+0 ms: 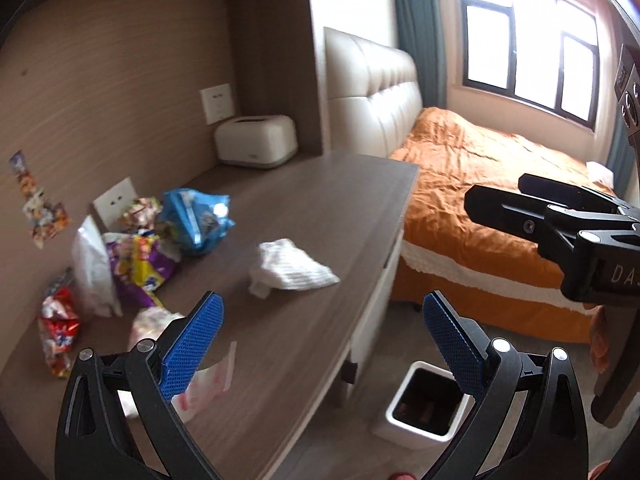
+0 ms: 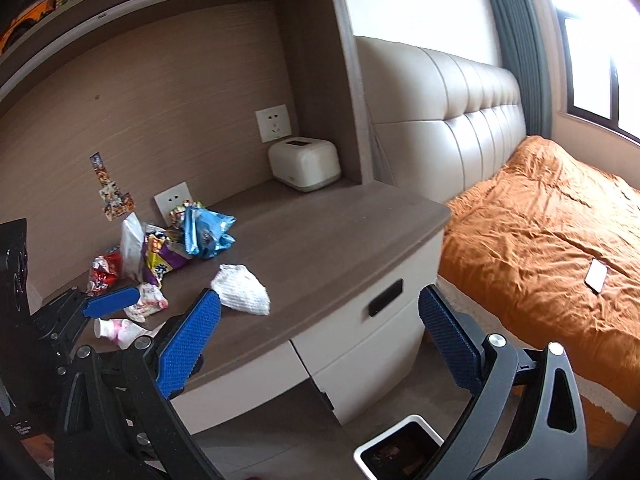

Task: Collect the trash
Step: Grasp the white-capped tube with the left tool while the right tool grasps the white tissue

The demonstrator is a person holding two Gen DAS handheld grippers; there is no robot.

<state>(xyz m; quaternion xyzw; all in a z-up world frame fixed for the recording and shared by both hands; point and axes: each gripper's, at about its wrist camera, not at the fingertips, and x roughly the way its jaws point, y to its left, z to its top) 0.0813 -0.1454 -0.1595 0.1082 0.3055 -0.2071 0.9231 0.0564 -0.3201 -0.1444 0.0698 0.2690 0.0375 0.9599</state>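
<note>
Down on the floor, just beside the drawer unit, stands a white bin [image 1: 420, 408] with a dark inside; something brownish lies at its bottom, too dim to name. Up on the tabletop [image 1: 320, 216] the trash sits in a heap against the back wall: a blue wrapper [image 1: 198, 216], a purple and yellow wrapper [image 1: 140, 268], a white bag [image 1: 94, 272], a red wrapper [image 1: 58, 328]. A crumpled white tissue [image 1: 288, 270] lies apart from the heap, nearer the front edge, and a pink and white packet [image 2: 120, 330] lies near the left claw [image 1: 320, 332]. That claw is spread wide and grasps nothing. The right claw [image 2: 320, 328] is likewise spread wide and bare, hanging over the tabletop's front edge, above the bin. A white tissue box [image 2: 304, 164] stands in the back corner.
</note>
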